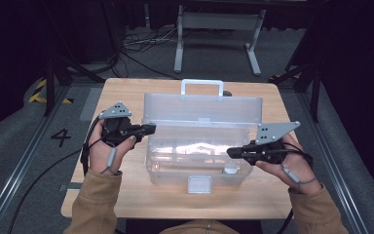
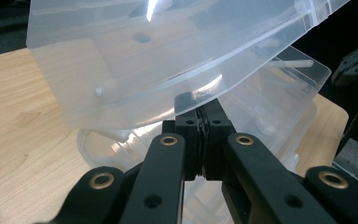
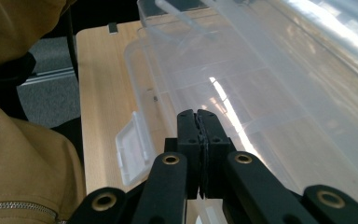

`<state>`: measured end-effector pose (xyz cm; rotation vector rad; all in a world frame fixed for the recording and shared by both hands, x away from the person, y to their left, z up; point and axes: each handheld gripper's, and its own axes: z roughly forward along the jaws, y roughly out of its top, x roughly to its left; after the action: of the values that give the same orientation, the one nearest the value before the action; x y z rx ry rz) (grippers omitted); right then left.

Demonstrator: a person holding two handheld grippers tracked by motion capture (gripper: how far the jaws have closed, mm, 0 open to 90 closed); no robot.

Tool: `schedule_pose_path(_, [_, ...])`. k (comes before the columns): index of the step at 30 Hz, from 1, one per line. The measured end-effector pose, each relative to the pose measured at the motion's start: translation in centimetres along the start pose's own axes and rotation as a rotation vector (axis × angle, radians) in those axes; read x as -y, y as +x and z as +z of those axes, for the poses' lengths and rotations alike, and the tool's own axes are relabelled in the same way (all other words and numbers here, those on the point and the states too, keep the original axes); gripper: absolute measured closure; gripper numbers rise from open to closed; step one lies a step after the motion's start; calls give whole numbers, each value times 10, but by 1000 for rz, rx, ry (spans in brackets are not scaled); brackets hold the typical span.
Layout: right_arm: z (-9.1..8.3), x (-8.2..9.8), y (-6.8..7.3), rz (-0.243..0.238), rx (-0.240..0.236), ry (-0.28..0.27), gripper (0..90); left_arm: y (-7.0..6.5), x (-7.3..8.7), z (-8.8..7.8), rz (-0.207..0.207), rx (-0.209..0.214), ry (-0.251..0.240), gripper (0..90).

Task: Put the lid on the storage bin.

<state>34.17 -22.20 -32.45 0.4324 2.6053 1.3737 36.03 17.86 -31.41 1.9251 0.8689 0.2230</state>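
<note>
Clear plastic toolbox open on the wooden worktop, lid raised, both tongs pressed together.

High view: the toolbox (image 1: 198,158) sits mid-frame on the worktop (image 1: 126,195), its lid (image 1: 203,108) standing at the back; the left tongs (image 1: 149,128) meet the box's left edge, the right tongs (image 1: 230,152) reach over its right end, gripping nothing. Left gripper view: the tips sit at the lid's edge (image 2: 121,70) in the upper frame; whether they pinch it I cannot tell, and a slip would likely drop the lid shut. Right gripper view: the front latch (image 3: 133,151), lower left, hangs loose and could snag.
</note>
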Motion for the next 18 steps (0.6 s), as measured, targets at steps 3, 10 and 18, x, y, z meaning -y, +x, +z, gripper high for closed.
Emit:
schedule_pose_path(3, [-5, 2, -3, 20, 15, -14, 894, 0, 0, 1, 5, 0, 6, 880])
schedule_pose_path(10, [-20, 9, -9, 110, 29, -85, 896, -1, 1, 0, 4, 10, 17, 873])
schedule_pose_path(18, [-34, 20, -20, 209, 44, -98, 884, -1, 2, -1, -4, 24, 35, 868])
